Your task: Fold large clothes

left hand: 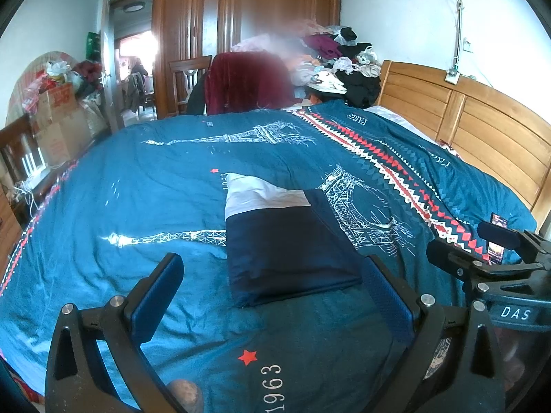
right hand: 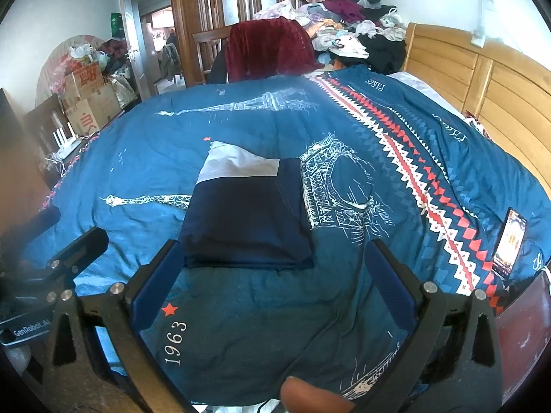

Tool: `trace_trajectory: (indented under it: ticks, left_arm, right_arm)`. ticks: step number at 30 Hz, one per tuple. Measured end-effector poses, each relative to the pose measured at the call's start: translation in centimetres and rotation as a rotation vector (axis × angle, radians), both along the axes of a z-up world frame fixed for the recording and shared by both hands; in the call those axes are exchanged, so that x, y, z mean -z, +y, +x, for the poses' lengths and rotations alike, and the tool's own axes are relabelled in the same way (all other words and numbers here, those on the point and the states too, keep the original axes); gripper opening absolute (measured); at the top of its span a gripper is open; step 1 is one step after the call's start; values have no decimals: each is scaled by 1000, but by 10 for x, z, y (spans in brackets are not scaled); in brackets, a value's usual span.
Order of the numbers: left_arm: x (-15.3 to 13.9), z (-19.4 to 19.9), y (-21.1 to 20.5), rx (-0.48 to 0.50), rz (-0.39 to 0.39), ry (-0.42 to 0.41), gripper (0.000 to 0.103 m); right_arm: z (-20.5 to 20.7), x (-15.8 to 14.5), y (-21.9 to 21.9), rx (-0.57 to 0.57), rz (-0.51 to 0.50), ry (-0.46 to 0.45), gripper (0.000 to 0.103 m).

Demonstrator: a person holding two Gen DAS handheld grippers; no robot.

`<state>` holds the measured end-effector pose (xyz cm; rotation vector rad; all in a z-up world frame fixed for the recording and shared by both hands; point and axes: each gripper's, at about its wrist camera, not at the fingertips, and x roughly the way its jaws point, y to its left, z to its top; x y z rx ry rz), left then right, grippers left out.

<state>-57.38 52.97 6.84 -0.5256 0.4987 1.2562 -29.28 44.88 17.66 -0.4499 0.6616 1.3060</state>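
We are looking across a bed covered by a teal duvet (left hand: 144, 186) printed with white Eiffel towers, a red-and-white zigzag band and the number 1963. A wooden headboard (left hand: 482, 137) is standing along its right side, and a wardrobe (left hand: 248, 7) is rising behind the far edge, with a heap of clothes (left hand: 344, 58) piled beside it and a dark red garment draped over a chair (left hand: 248, 82).

The folded garment (left hand: 286, 251), navy with a white panel at its far end, is lying flat near the middle of the duvet. We are holding the left tool (left hand: 272, 285) with its fingers spread wide and gripping nothing; the garment's near edge is lying between and just ahead of the fingertips, closer to the right finger. The right tool (right hand: 275, 265) is likewise spread open and empty, and in its view the garment's near edge is lying just beyond the tips, toward the left finger. Neither tool is touching the cloth.

A phone (right hand: 509, 244) with a lit screen is lying on the duvet to the right, well apart from the garment.
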Motion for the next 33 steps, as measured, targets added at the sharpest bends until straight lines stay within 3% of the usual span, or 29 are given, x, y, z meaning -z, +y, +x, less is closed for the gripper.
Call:
trace_trajectory:
  ticks: [33]
  left_arm:
    - [1,-1,1,-1,1,2,103]
  right_arm:
    - [2,5,1,-7,-12,8,103]
